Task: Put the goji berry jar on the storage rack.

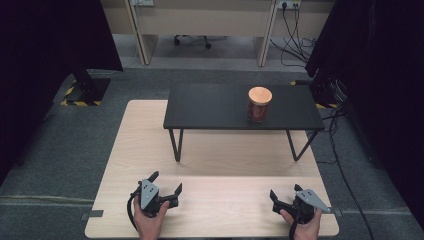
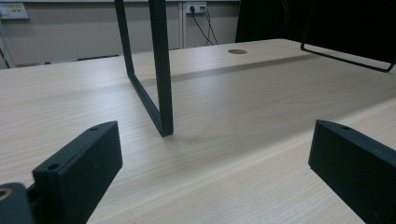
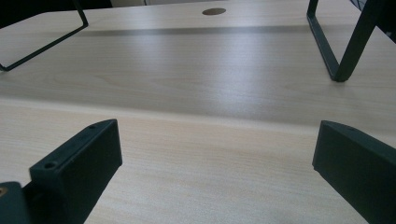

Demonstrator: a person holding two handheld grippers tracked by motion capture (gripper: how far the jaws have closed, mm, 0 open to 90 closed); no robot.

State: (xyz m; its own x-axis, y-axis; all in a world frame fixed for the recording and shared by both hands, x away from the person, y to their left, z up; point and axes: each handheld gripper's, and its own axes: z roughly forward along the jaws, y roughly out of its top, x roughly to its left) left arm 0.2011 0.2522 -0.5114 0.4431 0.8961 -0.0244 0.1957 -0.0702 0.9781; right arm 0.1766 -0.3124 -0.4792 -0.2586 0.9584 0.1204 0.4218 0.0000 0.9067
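On the black shelf (image 1: pixel 220 107), well beyond both wide-open, empty grippers' jaws, stands the cork-lidded jar (image 1: pixel 259 104).

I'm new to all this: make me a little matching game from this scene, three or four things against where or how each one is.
Things:
1. glass jar with a round wooden lid
2. low black shelf on thin metal legs
3. left gripper
4. right gripper

Places or states:
A. open, near the table's front right corner
B. stands on the pale wooden table
C. stands on the shelf's right half
D. open, near the table's front left

Pairs: 1-C, 2-B, 3-D, 4-A
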